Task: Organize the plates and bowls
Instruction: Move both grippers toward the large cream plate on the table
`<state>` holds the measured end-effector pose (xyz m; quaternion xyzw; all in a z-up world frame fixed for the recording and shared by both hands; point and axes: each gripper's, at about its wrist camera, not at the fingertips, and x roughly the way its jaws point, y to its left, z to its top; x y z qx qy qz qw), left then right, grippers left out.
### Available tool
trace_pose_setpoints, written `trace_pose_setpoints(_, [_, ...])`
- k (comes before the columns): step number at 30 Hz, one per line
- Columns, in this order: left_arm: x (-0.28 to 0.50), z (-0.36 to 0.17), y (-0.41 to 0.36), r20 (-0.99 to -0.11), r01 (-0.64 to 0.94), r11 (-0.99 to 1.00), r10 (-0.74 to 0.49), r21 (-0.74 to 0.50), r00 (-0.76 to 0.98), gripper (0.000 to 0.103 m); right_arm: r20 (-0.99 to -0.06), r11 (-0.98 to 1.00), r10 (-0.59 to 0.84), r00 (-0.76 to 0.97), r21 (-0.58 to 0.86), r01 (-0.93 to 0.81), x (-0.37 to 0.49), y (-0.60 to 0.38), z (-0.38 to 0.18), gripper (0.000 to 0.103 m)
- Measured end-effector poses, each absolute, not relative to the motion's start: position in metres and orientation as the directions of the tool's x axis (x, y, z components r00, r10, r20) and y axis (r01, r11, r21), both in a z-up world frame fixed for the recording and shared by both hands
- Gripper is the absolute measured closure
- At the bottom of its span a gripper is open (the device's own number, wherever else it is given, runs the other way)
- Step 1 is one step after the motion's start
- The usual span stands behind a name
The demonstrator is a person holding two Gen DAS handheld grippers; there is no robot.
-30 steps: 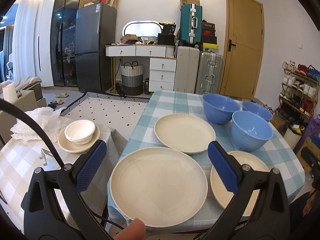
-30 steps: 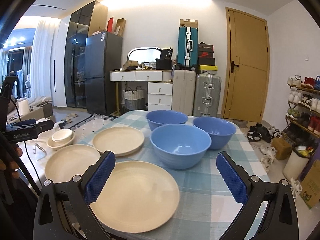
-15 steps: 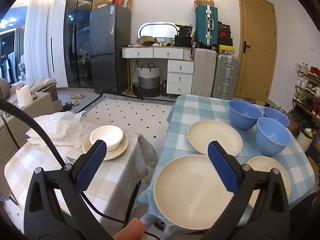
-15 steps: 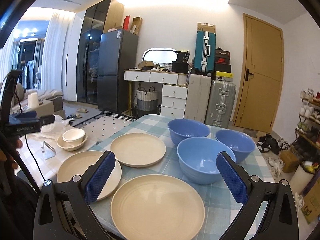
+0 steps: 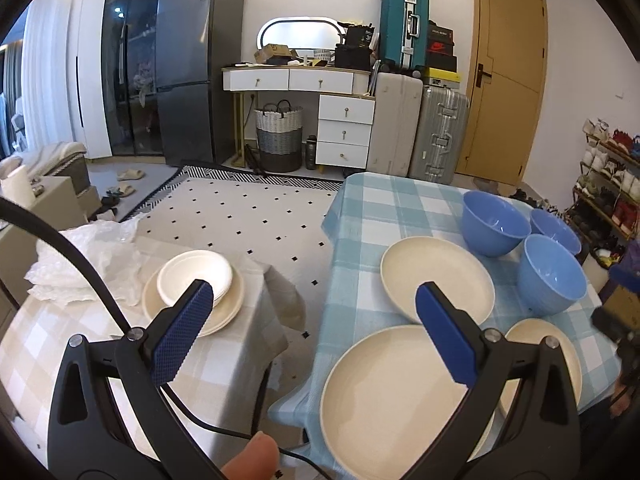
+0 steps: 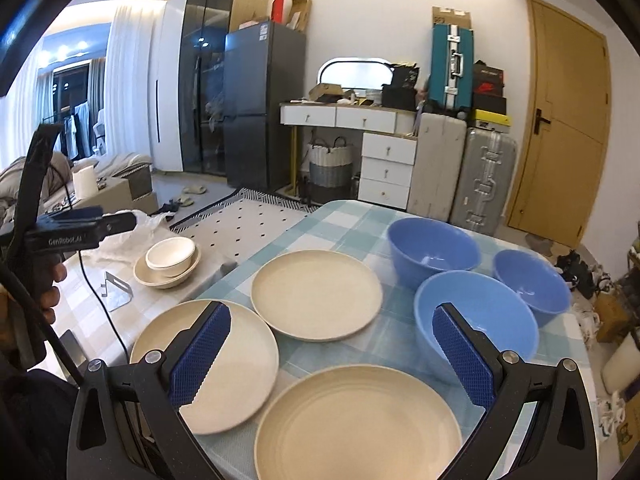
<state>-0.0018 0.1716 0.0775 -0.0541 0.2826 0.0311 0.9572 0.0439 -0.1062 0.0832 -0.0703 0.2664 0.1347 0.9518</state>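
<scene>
Across lower right of left wrist view: blue-checked table (image 5: 360, 216), carrying three cream plates and three blue bowls. Lower left of same view: beige-checked side table (image 5: 48, 344), holding white bowl (image 5: 195, 276) nested on cream dish (image 5: 230, 312), crumpled plastic sheet (image 5: 80, 260) just beside, to left.

Near-left plate (image 6: 248, 336) at bottom left of right wrist view, partly behind blue finger pad. Near-right plate (image 6: 360, 420) at bottom centre. Far plate (image 6: 316, 294) at mid-frame, apart from both.

Largest blue bowl (image 6: 472, 312) right of centre, just beside two further blue bowls (image 6: 434, 248) (image 6: 532, 276) toward upper right; contact between them not resolvable.

Left gripper (image 5: 308, 324): spread wide, grasping nothing, hovering over gap between the two tables. Right gripper (image 6: 328, 354): spread wide, grasping nothing, above near plates. Fingertip (image 5: 252, 456) at bottom edge of left view.
</scene>
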Motion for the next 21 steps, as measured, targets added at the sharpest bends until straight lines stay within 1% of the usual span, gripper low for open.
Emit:
trace_pose_setpoints(4, [0.029, 0.067, 0.172, -0.594, -0.078, 0.99, -0.009, -0.121, 0.804, 0.002, -0.532, 0.949, 0.211, 0.82, -0.09, -0.302, 0.066, -0.092, 0.079, 0.0])
trace_pose_setpoints(8, [0.057, 0.054, 0.16, -0.609, -0.067, 0.989, -0.025, -0.129, 0.793, 0.002, -0.525, 0.954, 0.18, 0.832, -0.113, -0.278, 0.082, -0.085, 0.076, 0.0])
trace_pose_setpoints(11, [0.081, 0.047, 0.149, -0.627, -0.037, 0.992, -0.049, -0.123, 0.777, 0.002, -0.578, 0.958, 0.192, 0.793, -0.064, -0.279, 0.104, -0.084, 0.071, 0.0])
trace_pose_setpoints(16, [0.123, 0.038, 0.133, -0.682, 0.015, 0.989, -0.115, -0.15, 0.722, 0.002, -0.658, 0.963, 0.179, 0.731, -0.034, -0.267, 0.145, -0.082, 0.061, 0.0])
trace_pose_setpoints(21, [0.159, 0.029, 0.118, -0.712, 0.017, 0.989, -0.119, -0.149, 0.692, 0.002, -0.714, 0.959, 0.184, 0.675, -0.019, -0.282, 0.18, -0.073, 0.049, 0.0])
